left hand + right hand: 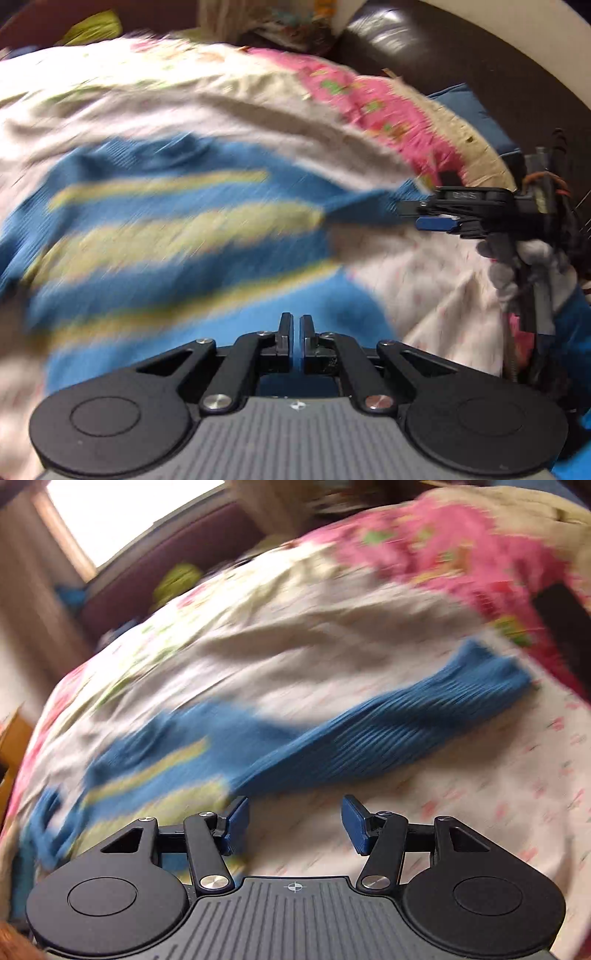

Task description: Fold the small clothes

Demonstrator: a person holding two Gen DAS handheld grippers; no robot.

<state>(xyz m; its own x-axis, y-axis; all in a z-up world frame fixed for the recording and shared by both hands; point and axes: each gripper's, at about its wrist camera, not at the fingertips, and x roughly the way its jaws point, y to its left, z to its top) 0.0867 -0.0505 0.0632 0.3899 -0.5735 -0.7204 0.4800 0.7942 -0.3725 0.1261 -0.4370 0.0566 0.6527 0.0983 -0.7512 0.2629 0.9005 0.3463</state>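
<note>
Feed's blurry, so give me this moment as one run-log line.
left hand-held gripper: shut, over blue striped sweater | right hand-held gripper: open, empty, beside sleeve | surface: floral bedsheet

one blue striped sweater (332,738), two tongs (295,332) (294,823)

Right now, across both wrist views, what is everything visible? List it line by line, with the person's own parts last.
Sweater: one, blue with pale yellow stripes, spread on the bedsheet, one sleeve stretched out.
Bedsheet: one, cream with small pink print, under the sweater.
Blanket: one, pink floral, behind.
Green cloth: one, far back; blurred.
Window: one, bright.
Left gripper: black, fingers together, over the sweater.
Right gripper: black, blue pads, open, empty.
</note>
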